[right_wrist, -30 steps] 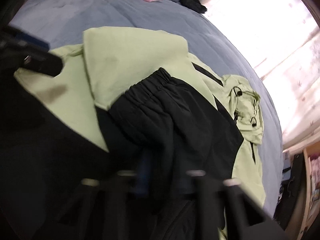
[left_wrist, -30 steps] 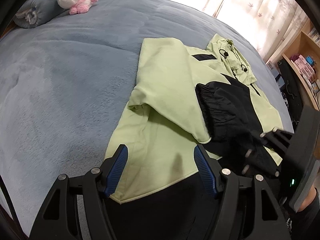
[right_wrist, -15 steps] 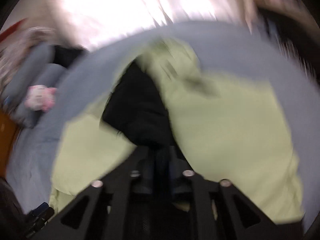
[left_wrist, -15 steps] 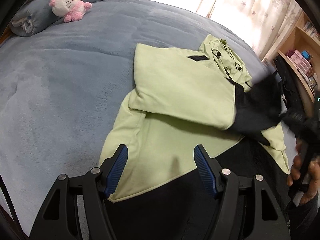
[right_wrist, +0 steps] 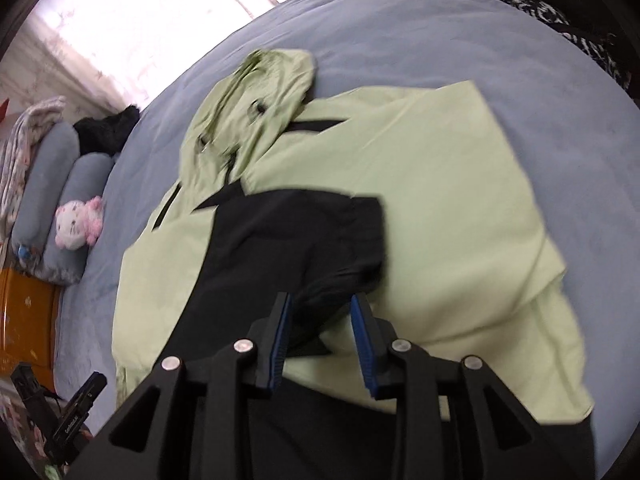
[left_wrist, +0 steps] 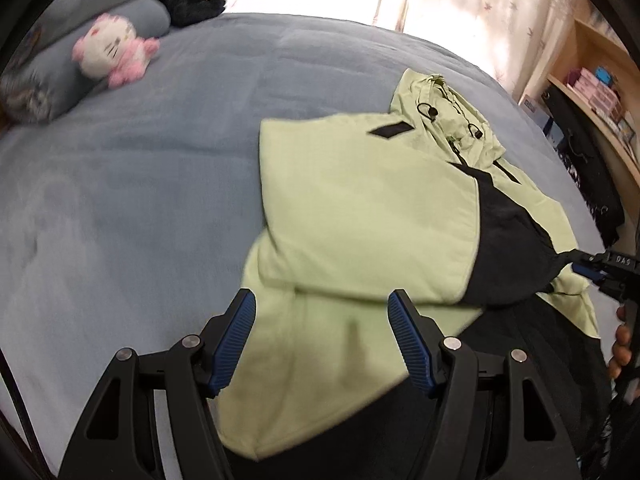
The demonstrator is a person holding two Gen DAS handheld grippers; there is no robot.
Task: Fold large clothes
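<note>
**Jacket half folded on the bed**

The right gripper, jaws just opening, has the black sleeve loose between them. The left gripper hovers open-jawed over the green jacket, spread across the blue bed.

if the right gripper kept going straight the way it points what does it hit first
Most likely the black sleeve of the green jacket, lying just ahead of the right gripper and reaching between its parted jaws; depth is hard to judge.
</note>
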